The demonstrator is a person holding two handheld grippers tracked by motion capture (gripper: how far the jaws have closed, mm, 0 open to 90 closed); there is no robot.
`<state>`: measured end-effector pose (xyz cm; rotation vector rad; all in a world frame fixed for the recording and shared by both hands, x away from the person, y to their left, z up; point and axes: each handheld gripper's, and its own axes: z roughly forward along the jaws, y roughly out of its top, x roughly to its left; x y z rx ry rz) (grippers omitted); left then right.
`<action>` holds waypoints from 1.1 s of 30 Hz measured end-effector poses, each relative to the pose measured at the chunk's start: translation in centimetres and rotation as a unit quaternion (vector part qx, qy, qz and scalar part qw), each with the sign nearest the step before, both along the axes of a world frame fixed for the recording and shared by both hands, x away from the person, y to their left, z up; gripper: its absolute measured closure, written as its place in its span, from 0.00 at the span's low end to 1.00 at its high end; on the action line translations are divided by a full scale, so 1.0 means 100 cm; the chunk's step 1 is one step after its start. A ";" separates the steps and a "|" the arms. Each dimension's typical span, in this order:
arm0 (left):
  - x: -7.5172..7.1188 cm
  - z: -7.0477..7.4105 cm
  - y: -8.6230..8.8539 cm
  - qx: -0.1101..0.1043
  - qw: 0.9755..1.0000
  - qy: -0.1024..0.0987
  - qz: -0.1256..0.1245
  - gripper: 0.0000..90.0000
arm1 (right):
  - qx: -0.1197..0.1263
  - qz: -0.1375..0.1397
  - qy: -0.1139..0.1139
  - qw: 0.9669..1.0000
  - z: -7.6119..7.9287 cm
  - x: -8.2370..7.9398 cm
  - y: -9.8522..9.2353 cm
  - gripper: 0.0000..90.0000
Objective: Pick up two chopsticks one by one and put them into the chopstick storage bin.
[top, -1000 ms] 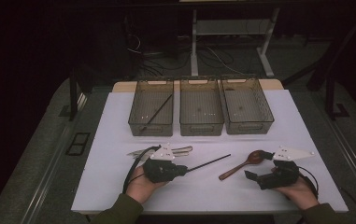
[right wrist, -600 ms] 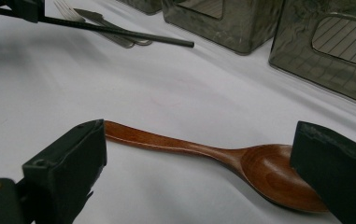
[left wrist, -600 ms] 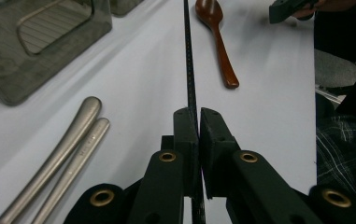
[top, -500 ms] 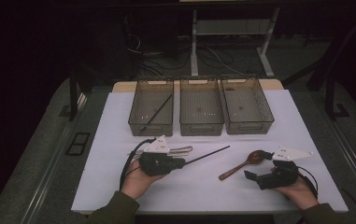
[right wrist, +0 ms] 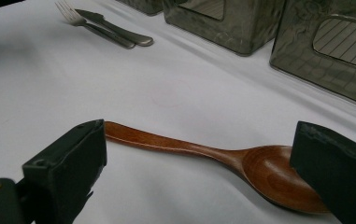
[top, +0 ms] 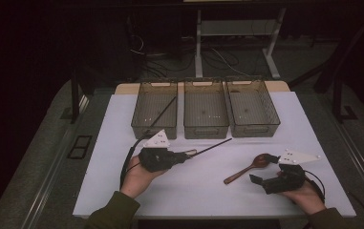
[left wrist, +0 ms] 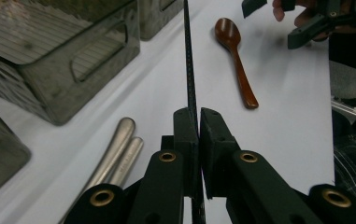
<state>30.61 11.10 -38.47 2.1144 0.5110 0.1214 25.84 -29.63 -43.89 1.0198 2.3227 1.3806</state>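
Two hands come in from the near edge of the white table (top: 122,124), each carrying a black gripper. On the left side, the left hand (top: 136,177) lies palm-in with its forearm angled inward, and the left gripper (top: 182,157) points across toward the right and slightly away, raised a little off the surface. Its jaws are pinched tight on a thin black chopstick (top: 213,147), which sticks out past the tips and slants up toward the middle bin (top: 206,130). In the left gripper view the stick (left wrist: 188,70) runs straight up between the closed jaws, with a metal fork and knife (left wrist: 119,149) lying on the table just to their left.

Over on the right, the right hand (top: 306,195) rests low near the table's edge, the right gripper (top: 258,180) aimed leftward at a wooden spoon (top: 246,168). Its jaws stand wide, and the right gripper view shows the spoon (right wrist: 222,161) lying flat on the table between them, untouched by either pad.

Three clear bins sit in a row at the far side; another chopstick (top: 163,110) leans inside the left bin (top: 144,125).
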 end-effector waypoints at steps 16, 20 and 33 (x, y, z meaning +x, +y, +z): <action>0.028 0.022 0.007 -0.011 0.999 -0.029 0.031 0.94 | -0.001 -0.003 -0.001 1.000 0.000 0.000 0.000 0.04; 0.039 0.026 0.010 -0.007 0.999 -0.030 0.040 0.94 | -0.001 -0.002 -0.001 1.000 0.000 0.000 0.000 0.04; 0.069 0.040 0.020 0.001 0.997 -0.036 0.070 0.94 | -0.001 -0.002 0.000 1.000 0.000 0.000 0.000 0.04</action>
